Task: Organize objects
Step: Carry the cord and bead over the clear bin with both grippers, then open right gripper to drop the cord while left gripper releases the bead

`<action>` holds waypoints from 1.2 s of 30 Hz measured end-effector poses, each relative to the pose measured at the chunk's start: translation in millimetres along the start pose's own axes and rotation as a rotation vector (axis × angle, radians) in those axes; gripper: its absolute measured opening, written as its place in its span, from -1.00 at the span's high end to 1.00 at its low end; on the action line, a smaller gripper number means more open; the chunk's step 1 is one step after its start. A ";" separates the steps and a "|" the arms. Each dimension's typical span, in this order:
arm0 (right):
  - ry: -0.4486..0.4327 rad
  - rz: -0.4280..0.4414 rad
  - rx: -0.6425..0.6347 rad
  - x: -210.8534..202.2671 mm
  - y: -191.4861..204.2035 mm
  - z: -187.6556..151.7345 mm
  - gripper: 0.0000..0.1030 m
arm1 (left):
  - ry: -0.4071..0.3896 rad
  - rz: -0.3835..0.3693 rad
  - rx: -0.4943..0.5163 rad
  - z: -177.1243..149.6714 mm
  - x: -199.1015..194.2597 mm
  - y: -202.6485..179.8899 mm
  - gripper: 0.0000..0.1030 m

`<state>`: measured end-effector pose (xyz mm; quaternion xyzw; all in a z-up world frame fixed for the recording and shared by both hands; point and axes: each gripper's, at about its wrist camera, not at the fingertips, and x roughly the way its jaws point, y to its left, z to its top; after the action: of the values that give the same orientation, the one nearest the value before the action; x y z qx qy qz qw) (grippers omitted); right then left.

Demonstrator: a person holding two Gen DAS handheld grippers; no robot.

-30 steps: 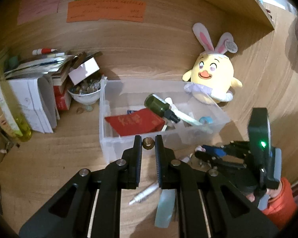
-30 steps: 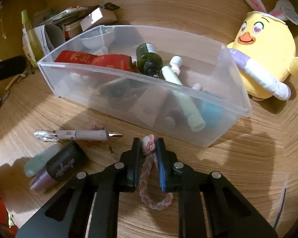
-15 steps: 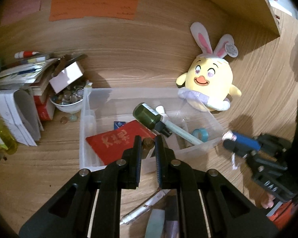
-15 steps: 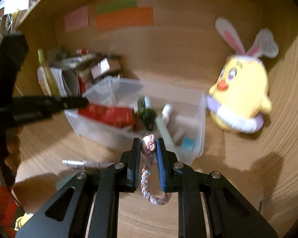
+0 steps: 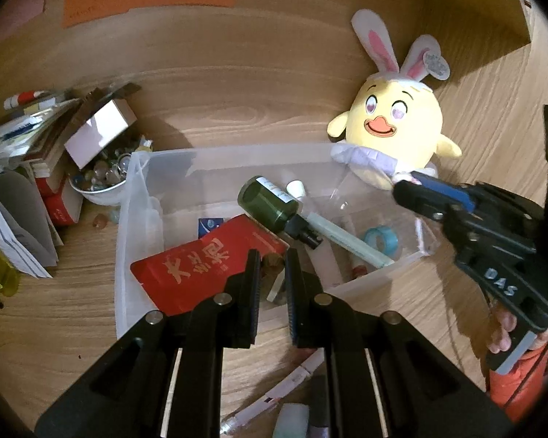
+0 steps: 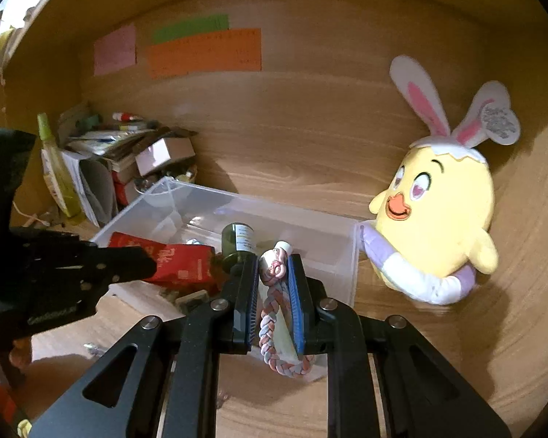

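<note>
A clear plastic bin (image 5: 135,197) (image 6: 318,241) stands on the wooden desk and holds a red packet (image 5: 197,266), a dark green bottle (image 5: 270,204), a pale tube (image 5: 350,242) and a blue tape roll (image 5: 381,239). My left gripper (image 5: 272,261) is shut on a small brown round object (image 5: 272,260) and hovers over the bin's front part. My right gripper (image 6: 272,268) is shut on a braided pink and grey band (image 6: 274,321) and hangs over the bin's right end. It also shows in the left wrist view (image 5: 405,186).
A yellow bunny-eared plush (image 5: 394,127) (image 6: 434,211) leans at the bin's right. A bowl of small items (image 5: 98,179), a white box (image 5: 98,133) and stacked papers (image 5: 14,197) crowd the left. Pens and tubes (image 5: 274,398) lie in front of the bin. Sticky notes (image 6: 201,53) hang on the back wall.
Both grippers rose from the desk front and moved forward over the bin, each still holding its object. The right gripper lifted the band off the desk.
</note>
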<state>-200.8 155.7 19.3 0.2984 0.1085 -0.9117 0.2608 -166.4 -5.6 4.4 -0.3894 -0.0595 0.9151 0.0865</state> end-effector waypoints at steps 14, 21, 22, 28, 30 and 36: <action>0.111 0.023 0.005 48.4 0.1 -15.6 0.72 | 0.024 -0.003 0.025 -2.4 18.1 -2.2 0.77; 0.128 0.033 0.002 50.6 0.3 -15.1 0.63 | 0.025 -0.009 0.007 -1.5 16.9 0.2 0.48; 0.128 0.033 0.004 50.1 -0.2 -14.8 0.52 | 0.022 -0.010 0.006 -1.3 15.7 0.0 0.46; 0.100 0.026 0.010 39.3 0.0 -10.4 0.07 | -0.008 -0.013 0.006 0.6 2.7 -4.4 0.14; 0.078 0.016 0.010 32.2 0.9 -8.3 -0.06 | -0.025 -0.009 0.009 1.7 -3.8 -6.1 -0.02; 0.028 0.005 0.015 8.9 0.8 -5.8 -0.29 | -0.073 0.009 0.038 -1.9 -25.8 -14.7 -0.32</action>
<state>-203.7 153.5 9.3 0.3135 0.1046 -0.9075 0.2592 -145.9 3.6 23.8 -0.3542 -0.0436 0.9300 0.0877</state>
